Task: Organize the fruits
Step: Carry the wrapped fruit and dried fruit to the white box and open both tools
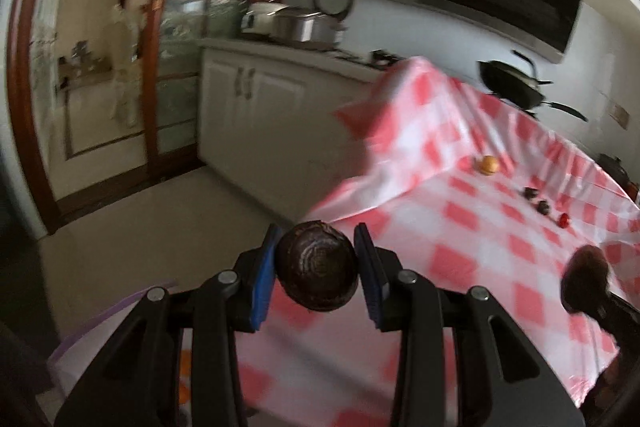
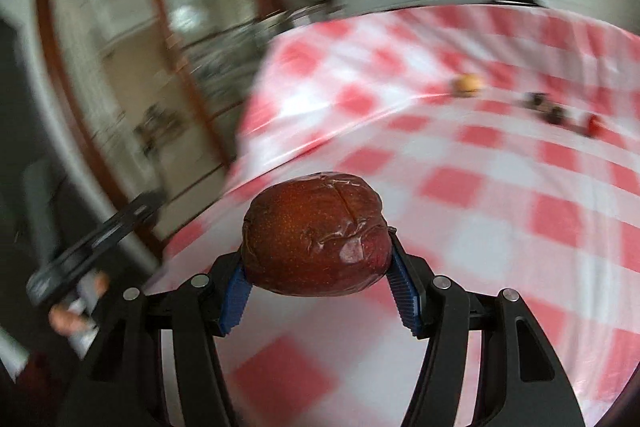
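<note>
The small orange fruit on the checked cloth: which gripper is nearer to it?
Cannot tell. Orange fruit lies far ahead of both the left gripper, holding a dark fruit, and the right gripper, holding a red fruit.

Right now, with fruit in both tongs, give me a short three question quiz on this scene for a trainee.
1. True or false: the left tongs are shut on a dark round fruit.
2. Multiple choice: the right tongs hold A) a banana, B) a reddish-brown apple, C) nothing.
3. Fill in: on the checked tablecloth, the fruit farthest to the left among those lying there is the small ____ one.

Key: 1 true; 2 B; 3 orange.
</note>
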